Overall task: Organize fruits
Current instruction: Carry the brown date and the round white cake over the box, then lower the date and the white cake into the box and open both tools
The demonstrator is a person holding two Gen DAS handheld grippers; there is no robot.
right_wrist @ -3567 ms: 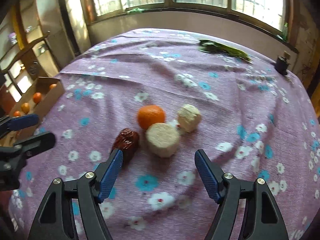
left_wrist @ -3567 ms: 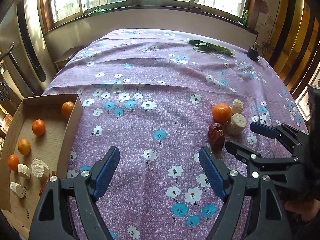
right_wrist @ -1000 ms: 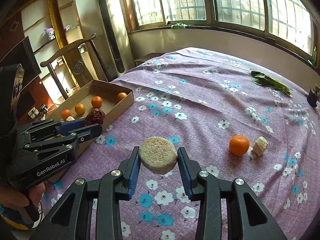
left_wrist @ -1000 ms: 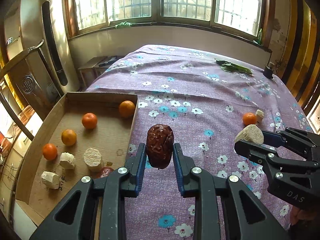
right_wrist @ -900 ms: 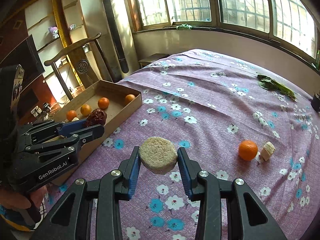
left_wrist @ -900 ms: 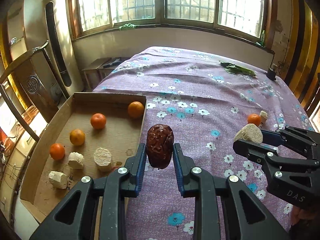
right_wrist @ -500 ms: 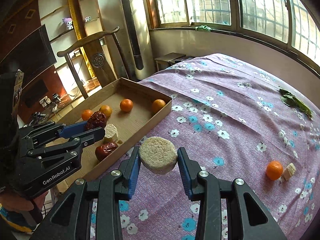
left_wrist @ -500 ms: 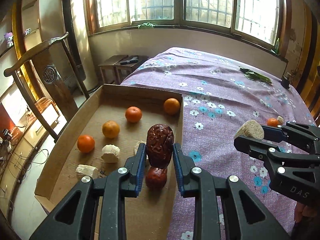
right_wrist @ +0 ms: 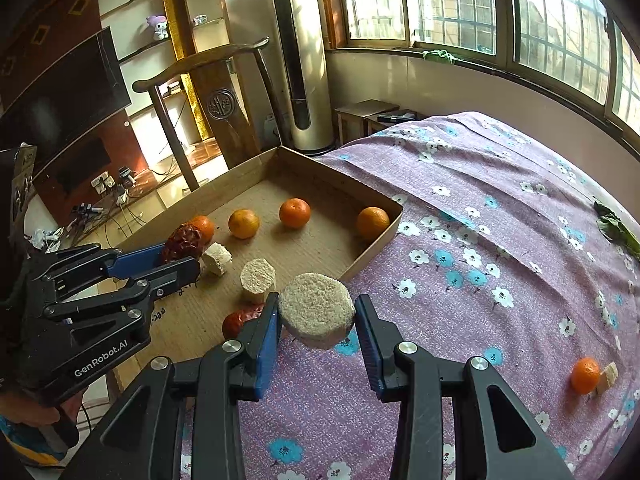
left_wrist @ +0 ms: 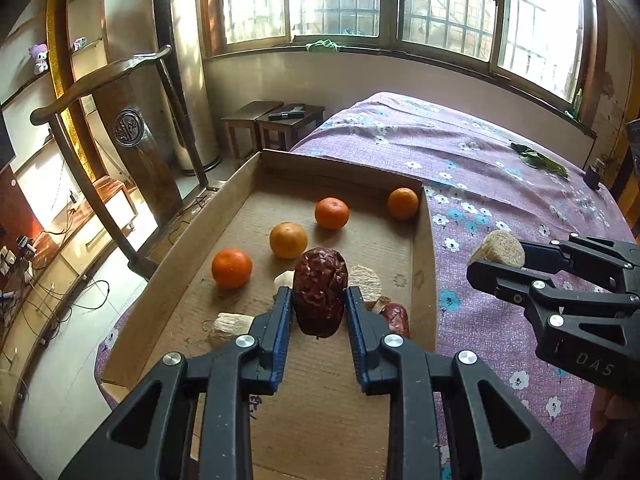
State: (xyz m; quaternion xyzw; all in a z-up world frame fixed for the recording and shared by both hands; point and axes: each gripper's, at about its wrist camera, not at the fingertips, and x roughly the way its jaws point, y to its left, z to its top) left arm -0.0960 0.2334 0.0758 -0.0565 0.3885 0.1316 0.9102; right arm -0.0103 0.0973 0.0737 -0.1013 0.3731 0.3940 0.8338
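My left gripper (left_wrist: 318, 312) is shut on a wrinkled dark red date (left_wrist: 320, 290) and hovers over the cardboard box (left_wrist: 424, 264). Inside the box lie several oranges (left_wrist: 232, 268), pale beige chunks (left_wrist: 366, 278) and another red date (left_wrist: 396, 316). My right gripper (right_wrist: 316, 326) is shut on a round beige slice (right_wrist: 316, 310), held above the box's near right edge (right_wrist: 376, 248) and the purple cloth. From the right wrist view the left gripper (right_wrist: 180, 260) shows with its date (right_wrist: 182, 242) over the box. One orange (right_wrist: 585, 375) and a beige piece (right_wrist: 607, 376) lie on the cloth at far right.
The purple flowered cloth (right_wrist: 500, 264) covers the table. Green leaves (left_wrist: 538, 160) and a small dark object (left_wrist: 591, 176) lie at its far end. A wooden chair (right_wrist: 200, 80), a tall white column unit (right_wrist: 296, 52) and low stools (left_wrist: 276, 120) stand beyond the box.
Both grippers have swung left with their loads, from over the cloth to over the box. The date now hangs above the box floor, and the beige slice has reached the box edge.
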